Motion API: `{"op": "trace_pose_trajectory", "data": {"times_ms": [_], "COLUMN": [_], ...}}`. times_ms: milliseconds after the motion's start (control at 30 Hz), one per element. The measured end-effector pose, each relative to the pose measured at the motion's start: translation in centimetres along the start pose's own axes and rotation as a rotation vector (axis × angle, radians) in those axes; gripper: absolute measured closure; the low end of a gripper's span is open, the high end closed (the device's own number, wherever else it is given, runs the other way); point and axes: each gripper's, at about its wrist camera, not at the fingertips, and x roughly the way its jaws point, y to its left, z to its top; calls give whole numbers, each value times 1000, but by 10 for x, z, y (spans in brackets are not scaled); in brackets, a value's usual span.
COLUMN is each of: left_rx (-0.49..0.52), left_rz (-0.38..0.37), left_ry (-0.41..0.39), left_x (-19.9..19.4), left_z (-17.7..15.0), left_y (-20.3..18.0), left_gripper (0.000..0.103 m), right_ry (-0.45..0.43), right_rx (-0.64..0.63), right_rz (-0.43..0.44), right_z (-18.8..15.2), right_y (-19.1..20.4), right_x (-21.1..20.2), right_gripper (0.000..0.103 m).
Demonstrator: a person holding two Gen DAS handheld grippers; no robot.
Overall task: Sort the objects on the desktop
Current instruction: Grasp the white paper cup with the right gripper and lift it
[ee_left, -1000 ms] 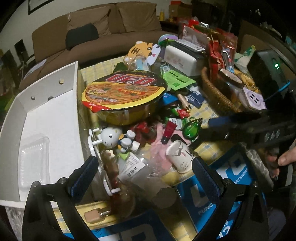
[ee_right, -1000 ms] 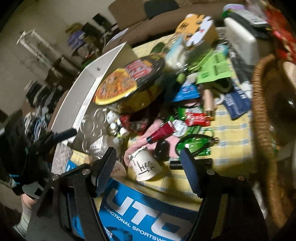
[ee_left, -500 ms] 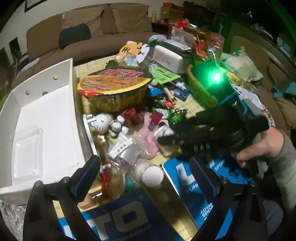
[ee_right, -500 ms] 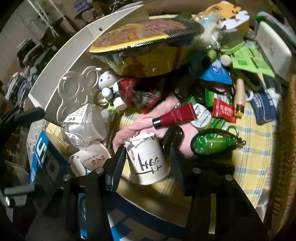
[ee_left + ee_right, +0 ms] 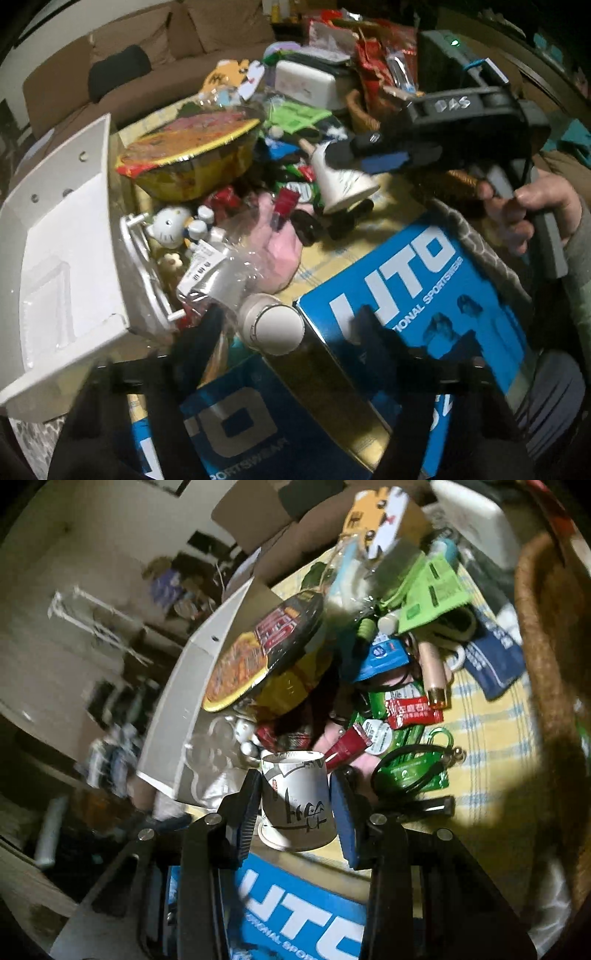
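Observation:
My right gripper [image 5: 295, 797] is shut on a white paper cup with black drawing [image 5: 295, 805] and holds it a little above the cluttered table; the cup [image 5: 343, 177] and the right gripper [image 5: 373, 158] also show in the left wrist view. My left gripper [image 5: 288, 332] is open, its fingers either side of a second white paper cup [image 5: 273, 325] that lies on its side at the table's near edge. A noodle bowl [image 5: 195, 158], a Hello Kitty figure [image 5: 168, 230] and small packets lie between.
A white open box [image 5: 62, 240] stands at the left. Blue UTO boxes [image 5: 424, 288] lie at the near edge. A wicker basket [image 5: 546, 646] stands at the right. A crumpled clear bag [image 5: 221, 269] and a pink cloth [image 5: 277, 247] lie by the lying cup.
My right gripper closed on the drawn paper cup and lifted it off the table. My left gripper moved in around the lying cup.

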Motion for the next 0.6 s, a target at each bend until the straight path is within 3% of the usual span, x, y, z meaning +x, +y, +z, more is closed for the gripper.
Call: {"op": "trace_pose_trajectory", "data": {"times_ms": [133, 200, 400, 600], "left_rx": [28, 42, -48, -1], "left_rz": [-36, -9, -87, -97], "left_ry": [26, 32, -34, -124], "left_x": [6, 4, -7, -5], "left_z": [-2, -3, 10, 46], "left_y": [5, 9, 17, -11], "left_gripper": [36, 36, 36, 36], "right_ry": [5, 8, -81, -108], "right_rx": [24, 38, 58, 102], "right_rz": [2, 12, 21, 178], "right_z": [5, 5, 11, 14], "right_y": [-7, -12, -19, -15], "right_x": [-2, -3, -24, -37], "right_gripper": [67, 67, 67, 67]}}
